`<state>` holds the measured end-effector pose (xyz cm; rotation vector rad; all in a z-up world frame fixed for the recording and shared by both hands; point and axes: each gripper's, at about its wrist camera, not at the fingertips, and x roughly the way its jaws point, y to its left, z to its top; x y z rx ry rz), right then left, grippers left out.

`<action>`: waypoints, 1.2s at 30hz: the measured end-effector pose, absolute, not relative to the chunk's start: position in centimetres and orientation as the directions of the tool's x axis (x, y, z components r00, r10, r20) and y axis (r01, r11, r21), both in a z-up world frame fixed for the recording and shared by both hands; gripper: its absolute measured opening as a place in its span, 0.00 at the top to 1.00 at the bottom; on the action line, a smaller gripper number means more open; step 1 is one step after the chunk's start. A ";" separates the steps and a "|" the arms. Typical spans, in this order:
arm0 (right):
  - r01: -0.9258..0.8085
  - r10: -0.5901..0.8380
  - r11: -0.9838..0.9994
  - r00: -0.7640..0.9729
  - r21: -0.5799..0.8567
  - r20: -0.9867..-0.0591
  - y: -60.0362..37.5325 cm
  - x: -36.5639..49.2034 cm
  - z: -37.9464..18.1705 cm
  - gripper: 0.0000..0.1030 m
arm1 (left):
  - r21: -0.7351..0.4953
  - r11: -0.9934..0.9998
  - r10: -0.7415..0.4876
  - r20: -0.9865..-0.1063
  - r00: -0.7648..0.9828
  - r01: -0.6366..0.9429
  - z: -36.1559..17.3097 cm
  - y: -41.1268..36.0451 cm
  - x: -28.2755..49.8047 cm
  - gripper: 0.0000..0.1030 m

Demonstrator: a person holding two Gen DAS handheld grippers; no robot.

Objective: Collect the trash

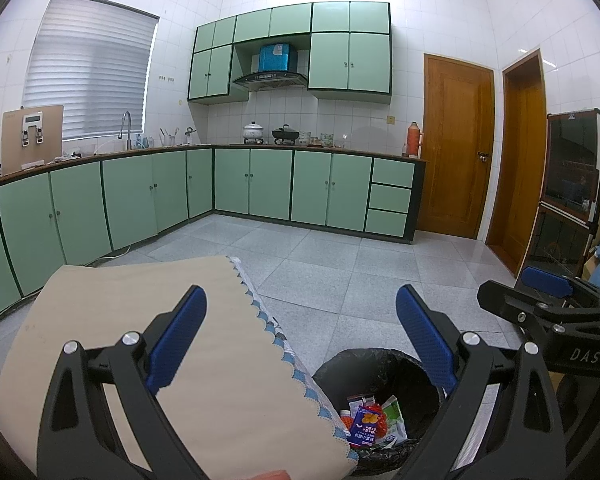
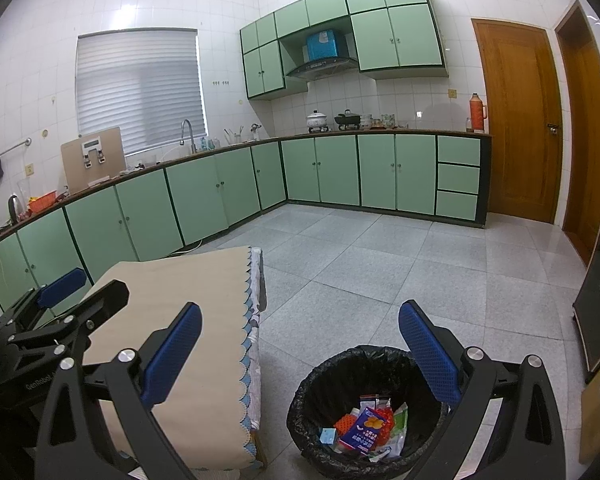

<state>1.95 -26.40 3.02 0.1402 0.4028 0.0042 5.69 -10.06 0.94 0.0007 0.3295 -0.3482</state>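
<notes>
Our left claw (image 1: pixel 300 340) hangs spread and empty above the beige cloth-covered table with a blue scalloped edge (image 1: pixel 140 308), which lies bare under its left finger. Our right claw (image 2: pixel 300 356) is likewise released. Below and between its fingers stands the round bin with a black liner (image 2: pixel 332 368), holding crumpled wrappers and a blue printed carton (image 2: pixel 366 428). We judge collecting nearly finished; next we should check for leftovers.

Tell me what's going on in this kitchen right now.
A person is collecting trash with a handheld gripper in each hand. Both the left gripper and right gripper are open and empty, held above the floor beside a cloth-covered table. The black-lined trash bin on the floor already holds several wrappers and cartons, including a blue packet. The visible tabletop shows no trash.
</notes>
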 end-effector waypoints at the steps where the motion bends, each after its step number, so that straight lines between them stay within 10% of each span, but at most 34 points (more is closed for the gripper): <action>1: 0.023 0.032 0.990 0.920 0.136 -0.390 -26.4 2.0 2.9 0.06 | -0.056 0.940 -0.335 -0.317 0.887 0.335 0.9 -10.1 5.7 0.10; 36: 0.022 0.034 0.990 0.919 0.136 -0.392 -26.0 2.1 2.8 0.06 | -0.052 0.940 -0.335 -0.319 0.887 0.336 1.0 -10.0 5.7 0.10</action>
